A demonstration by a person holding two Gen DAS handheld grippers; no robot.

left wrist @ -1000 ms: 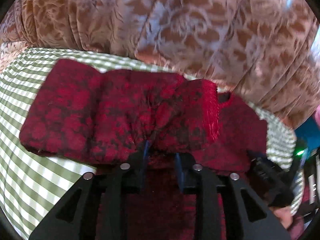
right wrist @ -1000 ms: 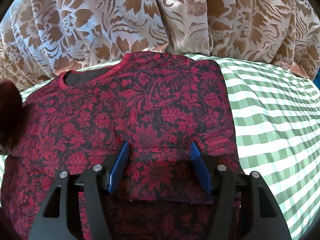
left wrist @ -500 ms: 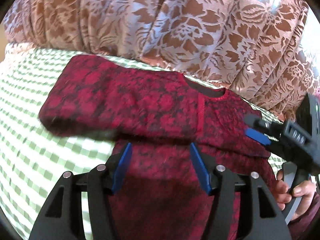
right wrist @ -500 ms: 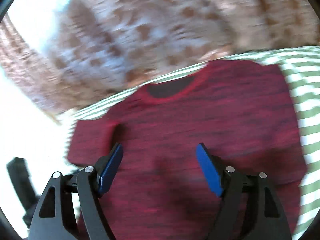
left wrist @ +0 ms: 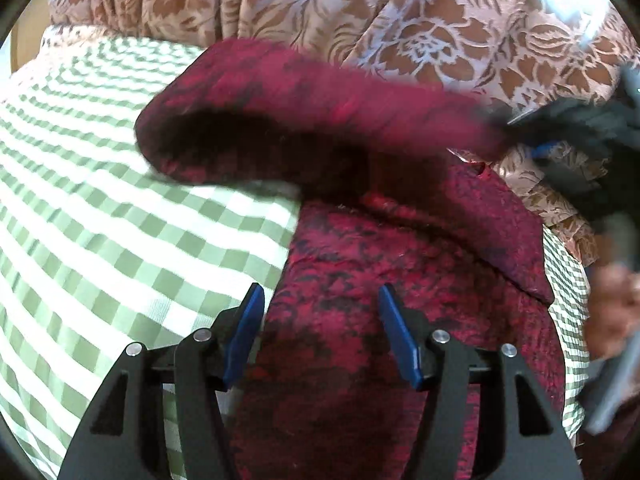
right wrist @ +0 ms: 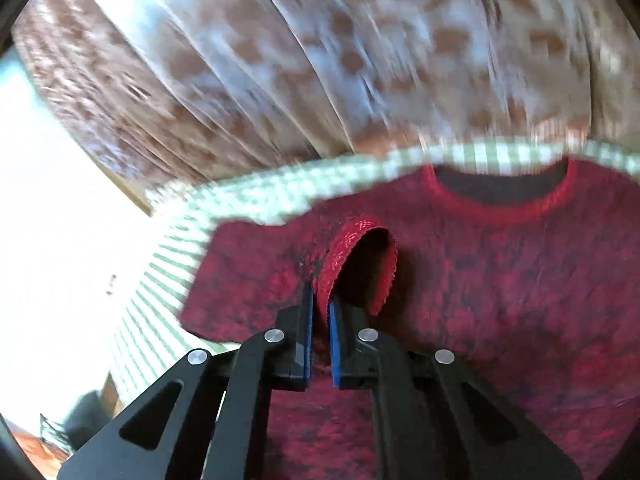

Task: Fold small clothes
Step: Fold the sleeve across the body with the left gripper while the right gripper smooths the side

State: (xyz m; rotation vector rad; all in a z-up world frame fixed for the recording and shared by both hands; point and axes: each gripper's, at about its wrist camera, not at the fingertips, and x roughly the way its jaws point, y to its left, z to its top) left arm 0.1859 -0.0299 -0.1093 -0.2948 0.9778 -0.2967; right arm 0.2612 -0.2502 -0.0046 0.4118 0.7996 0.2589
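Left wrist view: the left gripper point(left wrist: 320, 332) hangs with jaws apart and empty over the lower body of the small dark-red floral knit top point(left wrist: 380, 320), which lies on the green-and-white checked cloth point(left wrist: 120, 240). One sleeve point(left wrist: 300, 112) is raised across it, toward the patterned curtain point(left wrist: 400, 20).

Right wrist view: the right gripper point(right wrist: 318, 320) is clamped on the red sleeve cuff point(right wrist: 352, 252). The top's neckline point(right wrist: 500, 192) points to the cloth's far edge, long axis running away from the camera. Judging by this, lay the sleeve flat across the chest before releasing.

shirt point(right wrist: 500, 280) red-black floral | tablecloth point(left wrist: 120, 220) green-white check | curtain point(left wrist: 400, 20) brown floral
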